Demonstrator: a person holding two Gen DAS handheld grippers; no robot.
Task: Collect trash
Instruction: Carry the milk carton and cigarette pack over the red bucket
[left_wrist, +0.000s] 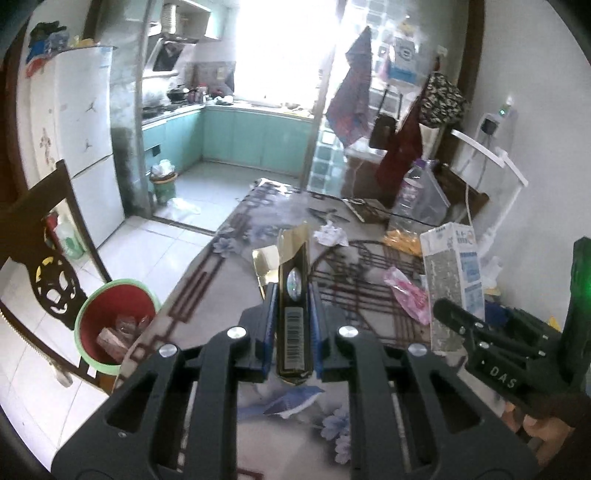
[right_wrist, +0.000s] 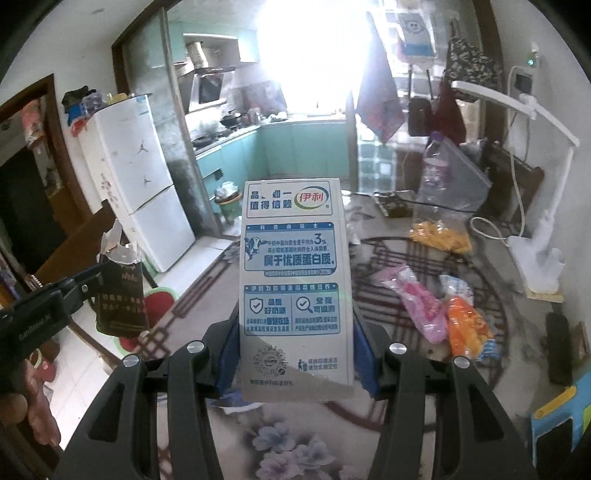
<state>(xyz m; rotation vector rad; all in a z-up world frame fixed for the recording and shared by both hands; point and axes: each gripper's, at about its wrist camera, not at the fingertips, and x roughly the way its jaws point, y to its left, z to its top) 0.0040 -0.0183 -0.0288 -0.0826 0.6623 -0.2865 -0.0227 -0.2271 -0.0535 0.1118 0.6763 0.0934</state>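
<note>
My left gripper (left_wrist: 293, 295) is shut on a dark, gold-edged carton (left_wrist: 293, 291) with a torn-open top, held upright above the table's left edge. It also shows in the right wrist view (right_wrist: 120, 295). My right gripper (right_wrist: 295, 325) is shut on a white and blue milk carton (right_wrist: 293, 280), upright above the table; it shows in the left wrist view (left_wrist: 452, 280) at right. A red bin with a green rim (left_wrist: 114, 325) stands on the floor left of the table, with trash inside.
On the patterned table (left_wrist: 221, 295) lie a crumpled paper (left_wrist: 330, 234), a pink wrapper (right_wrist: 417, 302), an orange wrapper (right_wrist: 465, 328), yellow pieces (right_wrist: 441, 236) and a plastic bag (right_wrist: 450, 177). A dark chair (left_wrist: 44, 258) stands left; a white lamp (right_wrist: 535, 243) right.
</note>
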